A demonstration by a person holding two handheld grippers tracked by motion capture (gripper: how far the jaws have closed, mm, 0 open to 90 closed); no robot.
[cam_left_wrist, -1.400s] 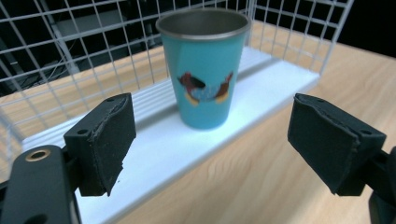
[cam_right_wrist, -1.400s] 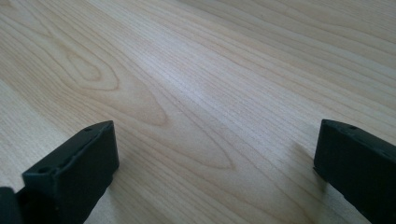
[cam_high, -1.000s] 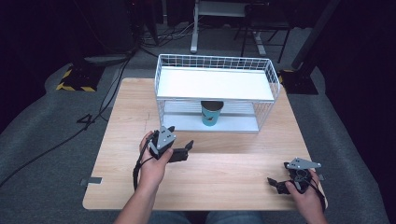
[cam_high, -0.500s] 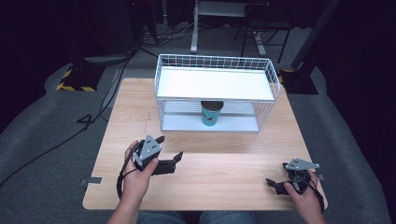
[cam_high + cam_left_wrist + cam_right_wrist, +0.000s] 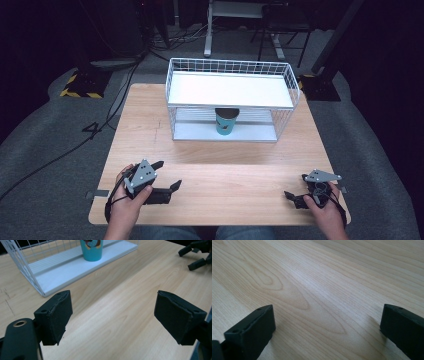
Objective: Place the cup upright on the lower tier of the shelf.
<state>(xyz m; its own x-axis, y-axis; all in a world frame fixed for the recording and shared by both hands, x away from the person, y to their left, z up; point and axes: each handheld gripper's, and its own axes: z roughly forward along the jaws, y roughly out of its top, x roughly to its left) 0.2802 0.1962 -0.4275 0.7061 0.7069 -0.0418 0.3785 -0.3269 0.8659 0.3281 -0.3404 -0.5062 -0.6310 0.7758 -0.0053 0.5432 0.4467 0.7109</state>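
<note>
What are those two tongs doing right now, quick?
Left tongs: open, holding nothing.
Right tongs: open, holding nothing.

Overhead lighting falls evenly on the desk [image 5: 220, 165]; the floor around the desk is dim and the background near black. The white shelf top [image 5: 227, 90] is nearly blown out. Shadows on the desk are soft. The right gripper view shows pale sheen on the woodgrain. Near jaws appear slightly blurred.

No text can be read, perhaps too blurred
</note>
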